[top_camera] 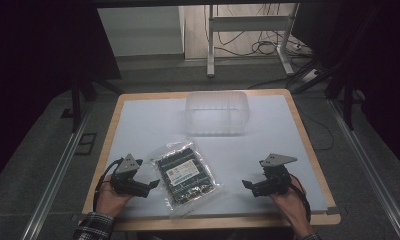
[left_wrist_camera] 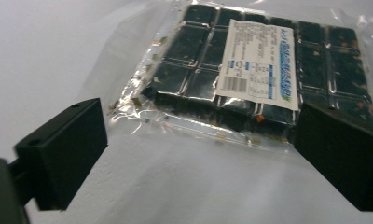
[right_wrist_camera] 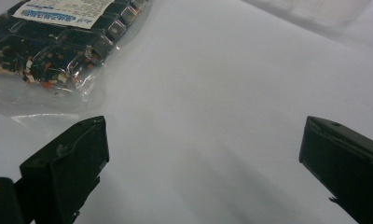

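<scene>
From the high view, my left gripper (top_camera: 150, 186) sits at the near left of the white table (top_camera: 268, 130), held in my hand, its jaws pointing right toward the clear packet (top_camera: 184, 175). That packet lies flat near the table's near edge, a little left of centre, full of dark square pieces with a white label on top. The tips of my left jaws are just beside its left edge; I cannot tell from here whether they touch the plastic. My right gripper (top_camera: 248, 185) is at the near right, well apart from the packet, jaws pointing left across bare table. A translucent plastic tub (top_camera: 217, 112) stands at the far middle of the table, away from both of my claws.

In the left gripper view, my jaws stand wide apart with nothing pinched between them. The clear packet (left_wrist_camera: 250, 70) lies just ahead, its near sealed edge reaching into the gap. The right jaw hides the packet's near right corner, so I cannot tell whether it touches. The white label (left_wrist_camera: 261, 65) with a barcode faces up.

In the right gripper view, my jaws are again spread wide and hold nothing; only bare white table (right_wrist_camera: 231, 116) lies between them. The clear packet (right_wrist_camera: 58, 42) is off to the far left, clear of both jaws, with small orange and white bits showing among the dark pieces.
</scene>
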`<state>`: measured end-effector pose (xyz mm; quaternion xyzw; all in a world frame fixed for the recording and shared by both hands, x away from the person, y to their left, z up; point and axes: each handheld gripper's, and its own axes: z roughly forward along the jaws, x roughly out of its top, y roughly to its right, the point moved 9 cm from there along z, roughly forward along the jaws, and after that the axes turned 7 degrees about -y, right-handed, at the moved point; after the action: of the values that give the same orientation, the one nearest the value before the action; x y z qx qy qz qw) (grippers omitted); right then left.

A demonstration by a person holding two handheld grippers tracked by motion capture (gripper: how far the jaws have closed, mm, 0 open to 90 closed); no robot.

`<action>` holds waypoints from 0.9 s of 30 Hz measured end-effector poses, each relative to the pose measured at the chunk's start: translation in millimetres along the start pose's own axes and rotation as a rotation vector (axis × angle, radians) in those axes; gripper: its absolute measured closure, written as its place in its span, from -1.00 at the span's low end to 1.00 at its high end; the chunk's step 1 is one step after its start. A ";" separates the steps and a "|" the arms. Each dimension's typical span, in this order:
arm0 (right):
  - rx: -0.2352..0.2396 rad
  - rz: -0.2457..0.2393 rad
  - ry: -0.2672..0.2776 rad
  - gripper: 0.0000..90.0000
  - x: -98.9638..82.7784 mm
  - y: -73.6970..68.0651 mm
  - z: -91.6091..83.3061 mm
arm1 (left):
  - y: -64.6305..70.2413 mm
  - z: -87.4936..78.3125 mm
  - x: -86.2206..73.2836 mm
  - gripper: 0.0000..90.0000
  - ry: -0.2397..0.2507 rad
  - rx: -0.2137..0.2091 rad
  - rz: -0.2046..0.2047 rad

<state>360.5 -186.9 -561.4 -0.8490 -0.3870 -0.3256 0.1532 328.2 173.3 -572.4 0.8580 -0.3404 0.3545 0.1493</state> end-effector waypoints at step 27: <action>0.001 -0.005 -0.002 -0.92 -0.3 0.2 -0.7 | 43.1 12.3 -13.9 1.00 -0.147 -0.297 0.182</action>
<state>360.2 -187.6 -561.1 -0.8482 -0.3893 -0.3250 0.1527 297.5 142.6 -590.3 0.8160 -0.4750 0.2485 0.2163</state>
